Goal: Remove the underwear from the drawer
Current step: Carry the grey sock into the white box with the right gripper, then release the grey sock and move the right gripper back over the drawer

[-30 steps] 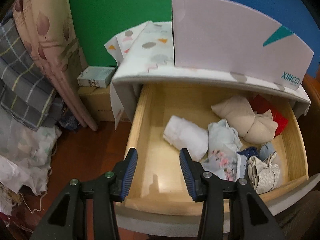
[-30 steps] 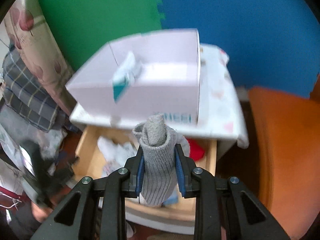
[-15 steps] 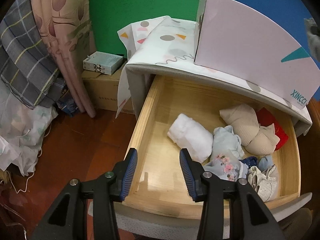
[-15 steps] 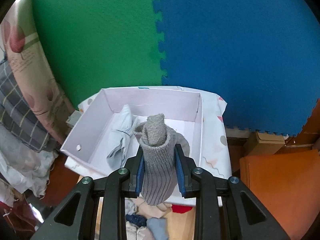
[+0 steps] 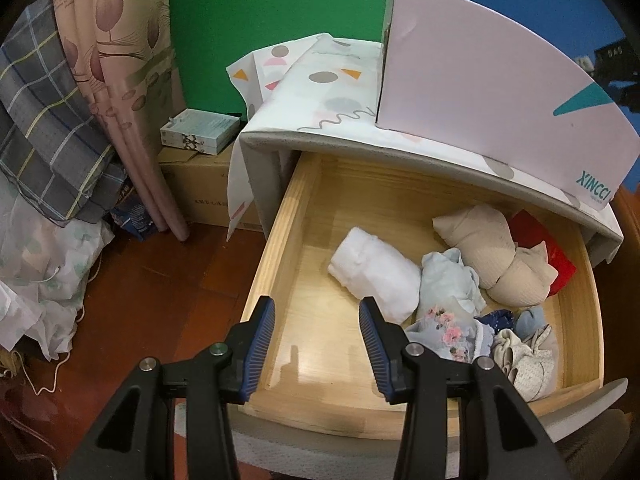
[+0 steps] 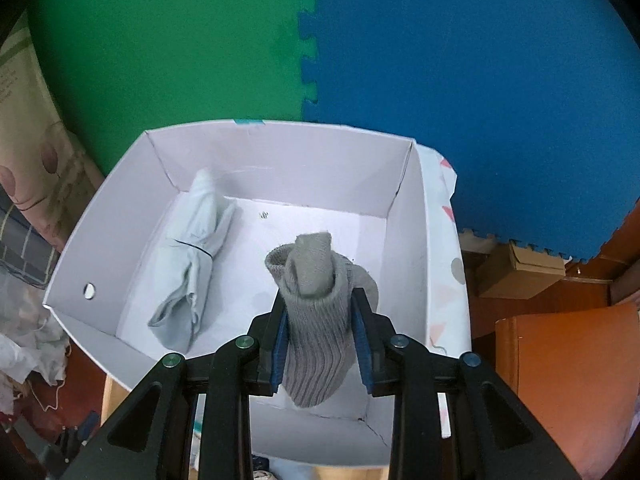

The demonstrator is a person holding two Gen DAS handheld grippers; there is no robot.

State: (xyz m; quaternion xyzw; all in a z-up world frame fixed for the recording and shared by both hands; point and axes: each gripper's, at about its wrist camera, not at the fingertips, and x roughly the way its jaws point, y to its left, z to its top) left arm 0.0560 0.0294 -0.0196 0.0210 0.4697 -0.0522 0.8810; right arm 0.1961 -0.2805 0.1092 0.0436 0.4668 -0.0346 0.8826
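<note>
The right claw moved over the white box.
Its jaws are opening around the grey rolled sock; a pale roll lies to its left.

wall mats: green beside blue
box: white, teal triangle and lettering
rolled sock: ribbed grey
folded cloth: pale blue-grey
drawer: light wood
cabinet cover: white, grey, orange, pink shapes
curtain: pink, leaf print

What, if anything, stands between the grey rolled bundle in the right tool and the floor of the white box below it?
Nothing visible: the grey bundle hangs over bare box floor; the light blue roll lies off to its left.
</note>
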